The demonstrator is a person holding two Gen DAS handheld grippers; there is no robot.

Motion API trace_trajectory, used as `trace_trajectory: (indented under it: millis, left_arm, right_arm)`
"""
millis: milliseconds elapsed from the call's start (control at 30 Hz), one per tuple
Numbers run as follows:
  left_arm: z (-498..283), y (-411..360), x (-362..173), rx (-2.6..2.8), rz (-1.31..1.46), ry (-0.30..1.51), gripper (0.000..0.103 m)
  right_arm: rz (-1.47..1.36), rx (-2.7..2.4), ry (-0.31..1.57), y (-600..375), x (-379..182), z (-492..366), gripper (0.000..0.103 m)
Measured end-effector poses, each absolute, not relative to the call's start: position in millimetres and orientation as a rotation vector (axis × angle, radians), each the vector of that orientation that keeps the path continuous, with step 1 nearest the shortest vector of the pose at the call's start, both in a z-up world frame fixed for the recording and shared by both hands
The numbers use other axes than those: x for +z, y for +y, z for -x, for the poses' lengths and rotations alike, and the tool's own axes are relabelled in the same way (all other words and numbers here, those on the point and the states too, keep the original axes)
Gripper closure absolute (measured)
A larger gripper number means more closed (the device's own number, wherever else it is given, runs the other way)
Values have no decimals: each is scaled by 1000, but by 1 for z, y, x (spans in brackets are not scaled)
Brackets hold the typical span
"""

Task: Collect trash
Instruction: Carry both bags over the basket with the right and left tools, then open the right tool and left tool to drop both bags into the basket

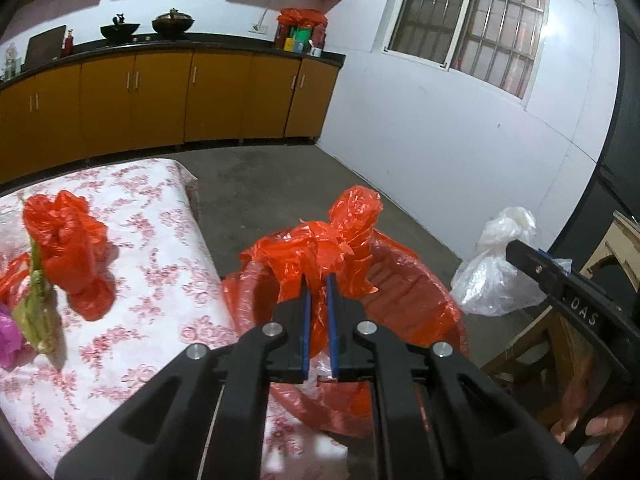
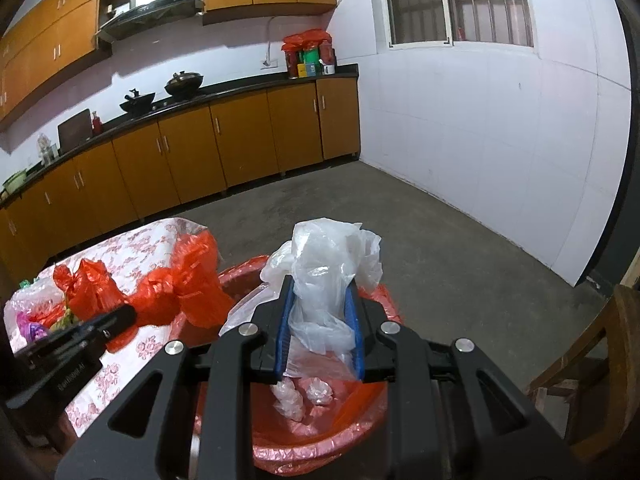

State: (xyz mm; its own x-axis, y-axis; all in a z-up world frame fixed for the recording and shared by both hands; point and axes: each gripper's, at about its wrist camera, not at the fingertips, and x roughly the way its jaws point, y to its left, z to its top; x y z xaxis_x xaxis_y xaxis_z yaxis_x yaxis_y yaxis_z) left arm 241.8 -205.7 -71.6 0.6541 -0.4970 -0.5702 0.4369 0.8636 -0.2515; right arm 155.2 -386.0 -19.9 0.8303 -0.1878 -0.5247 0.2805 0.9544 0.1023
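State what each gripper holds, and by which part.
Left gripper pinches a crumpled red plastic bag by its lower folds; right gripper clamps a clear plastic bag around its middle.

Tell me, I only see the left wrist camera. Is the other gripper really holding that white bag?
Observer: Yes. In the right wrist view, the right gripper is shut on the white bag, which is pinched between its blue pads.
Operator: Is there anything in the bin yet?
Observer: Yes. A few small crumpled clear plastic wads lie at the bottom of the red-lined bin.
Operator: Is the white bag over the bin?
Observer: It looks so. From that camera, the bag hangs right above the bin's opening.
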Motion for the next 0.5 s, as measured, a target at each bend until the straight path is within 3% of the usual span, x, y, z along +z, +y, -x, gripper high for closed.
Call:
trace_trajectory:
  millis: [333,500]
  left_arm:
    - [-254,-222,-90,-551,98,735,92]
    - [-257,-219,-98,-536,95,748,76]
  right_arm:
    - [-204,-233,545,-399,-26,-162,77]
    - [-233,-204,556,-406,-31,-161,61]
